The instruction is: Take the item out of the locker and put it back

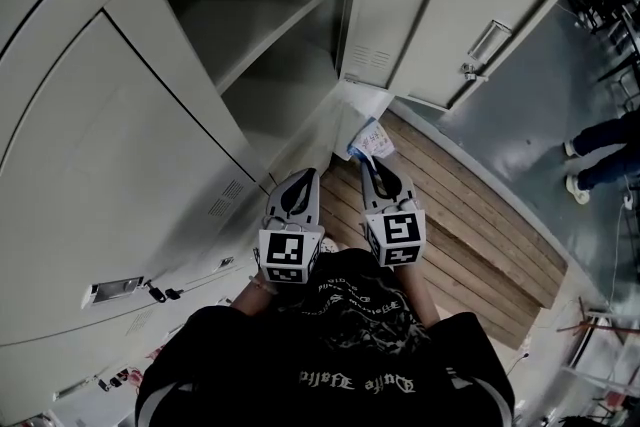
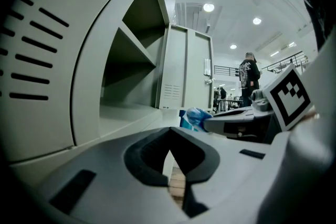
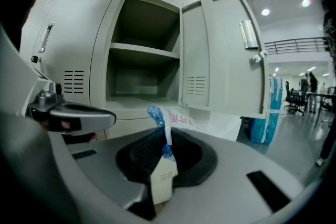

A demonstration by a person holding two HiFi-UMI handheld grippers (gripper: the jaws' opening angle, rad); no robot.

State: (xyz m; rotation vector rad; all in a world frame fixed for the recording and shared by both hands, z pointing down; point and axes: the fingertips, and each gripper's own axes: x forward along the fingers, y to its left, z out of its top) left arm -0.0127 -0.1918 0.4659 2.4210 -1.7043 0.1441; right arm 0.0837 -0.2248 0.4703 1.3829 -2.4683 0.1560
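Observation:
The item is a small white and blue plastic packet (image 1: 372, 139) with red print. My right gripper (image 1: 372, 161) is shut on its near edge and holds it in the air, in front of the open locker (image 1: 285, 80). In the right gripper view the packet (image 3: 164, 162) stands pinched between the jaws, its top bulging toward the locker's lower compartment (image 3: 139, 84). My left gripper (image 1: 304, 177) hangs beside it on the left, shut with nothing in it. The left gripper view shows the packet (image 2: 196, 116) just beyond the right gripper's fingers (image 2: 236, 123).
The locker door (image 1: 470, 10) stands swung open to the right. A shelf (image 1: 275, 25) splits the compartment, and both levels look bare. Closed lockers (image 1: 110, 195) run along the left. A wooden platform (image 1: 470, 215) lies below. A person's legs (image 1: 600, 160) stand at the far right.

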